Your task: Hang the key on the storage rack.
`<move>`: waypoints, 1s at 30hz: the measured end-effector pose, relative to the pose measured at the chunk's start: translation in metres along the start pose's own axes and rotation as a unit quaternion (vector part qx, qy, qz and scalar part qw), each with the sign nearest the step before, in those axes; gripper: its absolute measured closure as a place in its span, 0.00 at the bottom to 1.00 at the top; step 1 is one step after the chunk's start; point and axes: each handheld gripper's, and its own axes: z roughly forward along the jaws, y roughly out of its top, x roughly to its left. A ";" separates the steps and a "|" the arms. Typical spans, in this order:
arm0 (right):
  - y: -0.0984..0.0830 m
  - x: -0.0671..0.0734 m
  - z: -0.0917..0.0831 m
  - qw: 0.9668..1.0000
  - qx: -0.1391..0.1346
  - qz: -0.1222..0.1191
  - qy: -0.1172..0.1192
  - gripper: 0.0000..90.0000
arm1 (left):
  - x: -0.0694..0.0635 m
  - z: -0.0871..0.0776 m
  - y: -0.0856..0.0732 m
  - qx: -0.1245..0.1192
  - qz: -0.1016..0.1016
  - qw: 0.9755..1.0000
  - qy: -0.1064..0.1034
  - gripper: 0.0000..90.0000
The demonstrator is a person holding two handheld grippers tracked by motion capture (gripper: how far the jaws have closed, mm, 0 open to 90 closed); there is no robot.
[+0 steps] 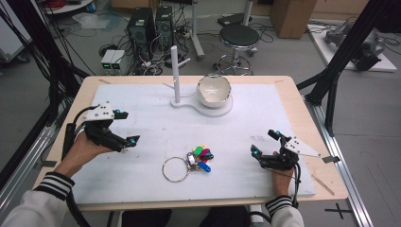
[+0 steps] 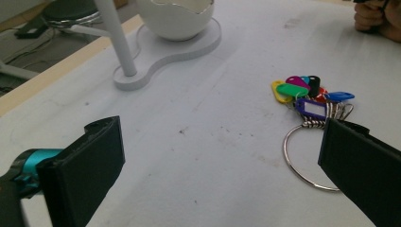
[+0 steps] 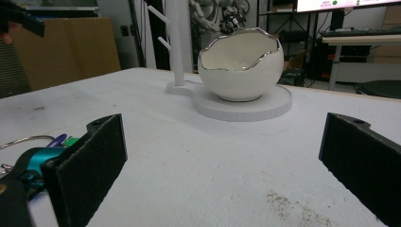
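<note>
A large metal key ring (image 1: 175, 169) with several coloured key tags (image 1: 200, 156) lies on the white mat near the table's front middle. In the left gripper view the ring (image 2: 302, 156) and tags (image 2: 307, 94) lie ahead toward the right jaw. A white egg-shaped bowl (image 1: 213, 90) sits on a white stand base (image 1: 208, 109) with an upright peg post (image 1: 175, 73) at the back middle. My left gripper (image 1: 126, 127) is open left of the keys, holding nothing. My right gripper (image 1: 264, 143) is open to their right, facing the bowl (image 3: 240, 64).
The white mat (image 1: 142, 118) covers most of the wooden table (image 1: 302, 109). Beyond the far edge stand a black stool (image 1: 239, 38), computer towers (image 1: 149, 28) and floor cables. Black frame legs (image 1: 340, 61) rise at the right.
</note>
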 end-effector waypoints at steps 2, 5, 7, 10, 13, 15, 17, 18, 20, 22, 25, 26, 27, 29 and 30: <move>0.000 0.000 0.000 1.000 0.000 0.001 0.001 0.01 | -0.001 0.005 0.010 0.014 0.013 1.000 -0.009 0.02; 0.000 0.000 0.000 1.000 -0.001 0.001 0.001 0.01 | -0.003 0.014 0.023 0.042 0.032 0.998 -0.019 0.02; 0.000 0.000 0.000 1.000 0.000 0.003 0.001 0.01 | -0.005 0.020 0.030 0.057 0.035 0.997 -0.031 0.02; 0.000 0.000 0.000 1.000 -0.001 -0.001 0.001 0.01 | -0.006 0.030 0.039 0.080 0.045 0.995 -0.044 0.02; 0.000 0.000 0.000 1.000 -0.001 -0.001 0.001 0.01 | -0.008 0.040 0.047 0.103 0.052 0.992 -0.058 0.02; 0.000 0.000 0.000 1.000 0.000 0.001 0.001 0.01 | -0.009 0.043 0.050 0.109 0.053 0.991 -0.062 0.02; 0.000 0.000 0.000 1.000 0.000 0.001 0.001 0.01 | -0.011 0.049 0.053 0.118 0.053 0.988 -0.079 0.02; 0.000 0.000 0.000 1.000 0.000 0.002 0.001 0.01 | -0.012 0.052 0.055 0.128 0.053 0.987 -0.086 0.02; 0.000 0.000 0.000 1.000 0.000 0.001 0.001 0.01 | -0.015 0.060 0.057 0.148 0.064 0.983 -0.087 0.02; 0.000 0.000 0.000 1.000 0.000 0.000 0.000 0.01 | -0.019 0.069 0.060 0.169 0.070 0.978 -0.097 0.02; 0.000 0.000 0.000 1.000 0.000 0.001 0.000 0.01 | -0.024 0.079 0.062 0.196 0.083 0.971 -0.108 0.02; 0.000 0.000 0.000 1.000 0.000 0.001 0.001 0.01 | -0.026 0.082 0.062 0.202 0.085 0.969 -0.112 0.02; 0.000 0.000 0.000 1.000 0.000 0.001 0.000 0.01 | -0.028 0.085 0.062 0.210 0.087 0.967 -0.116 0.02; 0.000 0.000 0.000 1.000 0.000 0.001 0.001 0.01 | -0.031 0.091 0.060 0.224 0.093 0.963 -0.117 0.02; 0.000 0.000 0.000 1.000 0.000 0.001 0.001 0.01 | -0.032 0.094 0.059 0.228 0.096 0.962 -0.112 0.02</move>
